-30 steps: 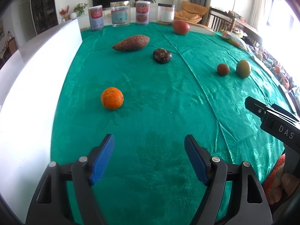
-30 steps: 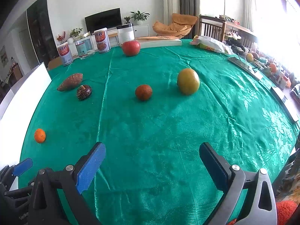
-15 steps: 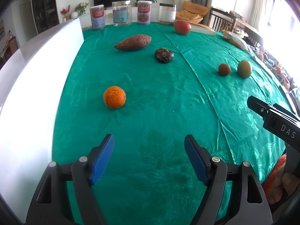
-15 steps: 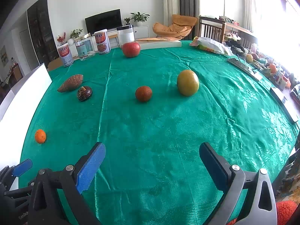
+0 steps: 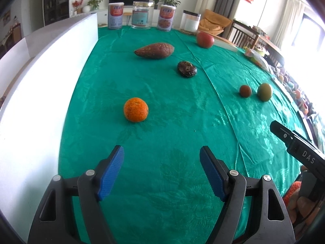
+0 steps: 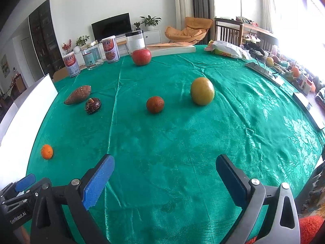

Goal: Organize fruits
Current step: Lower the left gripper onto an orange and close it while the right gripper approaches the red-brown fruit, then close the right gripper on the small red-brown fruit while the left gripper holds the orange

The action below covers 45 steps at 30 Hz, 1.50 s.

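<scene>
Fruits lie scattered: bright pebbly orange [image 5: 135, 109], yellow-green mango [image 6: 202, 93].

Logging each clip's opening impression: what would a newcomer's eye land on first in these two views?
The green tablecloth fills both views, with fruits scattered apart on it. Brightest is the orange, alone near the white board just ahead of the left tongs; the yellow-green fruit and small reddish fruit lie beyond the right tongs. Both tongs are open and hold nothing.
</scene>
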Tool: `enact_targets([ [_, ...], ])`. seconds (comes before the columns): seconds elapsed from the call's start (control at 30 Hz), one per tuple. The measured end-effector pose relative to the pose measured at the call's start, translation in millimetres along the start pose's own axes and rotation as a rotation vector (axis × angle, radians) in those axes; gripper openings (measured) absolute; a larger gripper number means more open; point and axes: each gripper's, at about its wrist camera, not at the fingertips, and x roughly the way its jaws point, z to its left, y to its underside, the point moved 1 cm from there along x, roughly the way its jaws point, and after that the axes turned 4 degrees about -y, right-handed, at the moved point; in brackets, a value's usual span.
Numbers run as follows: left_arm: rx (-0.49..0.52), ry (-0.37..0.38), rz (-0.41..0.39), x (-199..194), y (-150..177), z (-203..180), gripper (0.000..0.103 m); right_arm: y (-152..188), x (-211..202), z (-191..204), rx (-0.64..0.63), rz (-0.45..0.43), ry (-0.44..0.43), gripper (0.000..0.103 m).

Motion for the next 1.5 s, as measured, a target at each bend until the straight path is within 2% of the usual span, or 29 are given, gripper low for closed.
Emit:
enact_targets([
  [0.13, -0.003, 0.002, -0.002, 5, -13, 3, 0.079, 0, 1, -2, 0.010, 0.000, -0.005, 0.100],
  [0.27, 0.005, -0.049, -0.021, 14, -29, 6, 0.078, 1, 1, -3, 0.013, 0.002, -0.008, 0.100],
  [0.6, 0.005, -0.123, 0.020, 52, -42, 15, 0.077, 1, 0, -11, 0.056, -0.005, -0.028, 0.100],
  [0.67, 0.018, -0.122, 0.018, 55, -42, 15, 0.066, 1, 0, -14, 0.071, -0.002, -0.034, 0.100],
  [0.73, 0.044, -0.126, 0.007, 54, -41, 12, 0.040, 1, 0, -16, 0.084, -0.004, -0.042, 0.100],
  [0.77, 0.055, -0.119, 0.007, 54, -41, 11, 0.035, 1, 0, -18, 0.092, -0.008, -0.049, 0.100],
  [0.87, 0.063, -0.088, 0.007, 50, -39, 9, 0.031, -2, 0, -22, 0.120, -0.014, -0.093, 0.100],
  [0.97, 0.076, -0.051, 0.017, 45, -33, 3, 0.031, -15, 16, -20, 0.091, 0.027, -0.154, 0.099],
  [1.1, 0.101, -0.020, 0.030, 42, -27, -8, 0.031, -49, 48, -13, -0.003, 0.058, -0.147, 0.088],
  [1.2, 0.119, -0.033, 0.032, 42, -25, -15, 0.031, -70, 75, -11, -0.032, 0.103, -0.136, 0.075],
  [1.23, 0.122, -0.040, 0.032, 42, -26, -16, 0.031, -75, 85, -8, -0.054, 0.122, -0.133, 0.074],
  [1.43, 0.145, -0.072, 0.034, 44, -26, -21, 0.031, -81, 126, 6, -0.146, 0.231, -0.105, 0.062],
  [1.5, 0.151, -0.075, 0.034, 45, -26, -21, 0.031, -82, 129, 6, -0.151, 0.224, -0.091, 0.059],
])
